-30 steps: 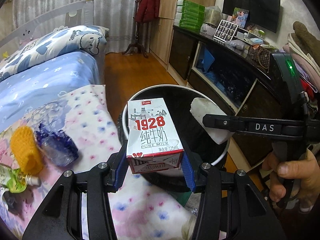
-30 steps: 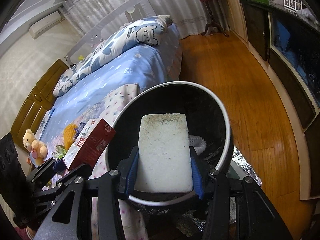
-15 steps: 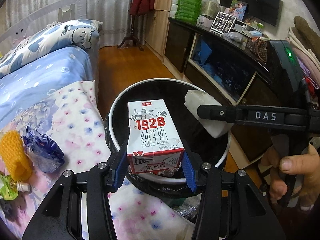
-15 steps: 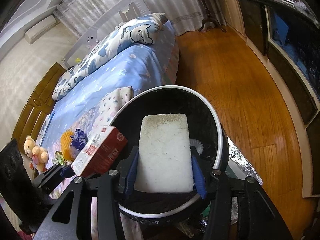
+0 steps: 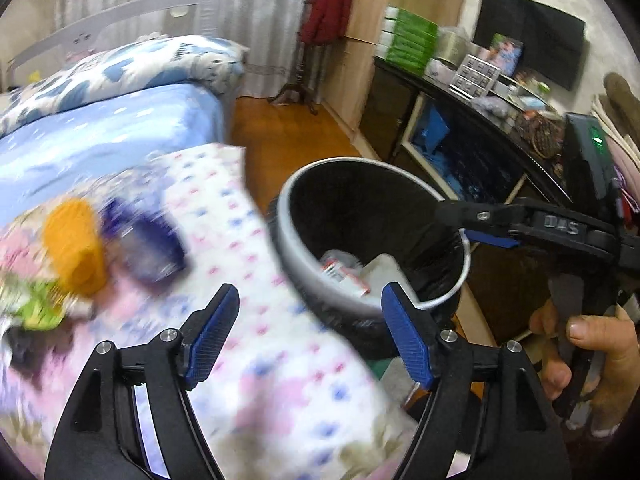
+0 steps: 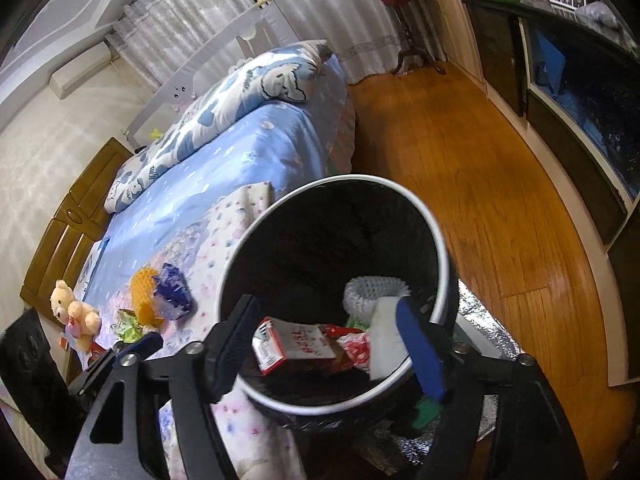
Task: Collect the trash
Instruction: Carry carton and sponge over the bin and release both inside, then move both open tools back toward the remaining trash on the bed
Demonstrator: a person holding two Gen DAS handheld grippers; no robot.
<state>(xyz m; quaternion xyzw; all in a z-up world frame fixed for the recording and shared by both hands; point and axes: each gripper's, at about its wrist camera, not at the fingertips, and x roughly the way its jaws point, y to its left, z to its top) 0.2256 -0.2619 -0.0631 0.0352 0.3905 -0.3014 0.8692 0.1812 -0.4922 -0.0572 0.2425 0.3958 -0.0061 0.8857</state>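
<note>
The bin (image 6: 434, 240) stands on the wooden floor (image 6: 500, 184) right against the bed (image 6: 248, 152), and everything else is placed from it. Inside it, at the bottom, lies the milk carton (image 6: 294, 344) on its side, with the white sponge (image 6: 386, 338) just to its right and a red wrapper (image 6: 352, 346) between them; a white pleated paper cup (image 6: 376, 286) sits behind the sponge. A black liner covers the inner wall.

The left gripper (image 5: 310, 334) hangs above the floral cover (image 5: 248, 240) at the bin's left, its jaws spread and opening, nothing between them. The right gripper (image 6: 324, 350) sits over the bin's near rim, jaws also apart and opening, empty; the carton and sponge show through the gap, down in the bin and not touched by the pads. In the left wrist view a hand (image 5: 592, 352) grips the right gripper's handle at the bin's right.

Left of the bin, on the cover, lie an orange piece (image 6: 144, 290), a crumpled blue wrapper (image 6: 172, 292) touching it, and a green pouch (image 6: 128, 328) beyond. A teddy bear (image 6: 74, 312) lies further left. A dark cabinet (image 6: 580, 128) runs along the wall across the floor from the bin.
</note>
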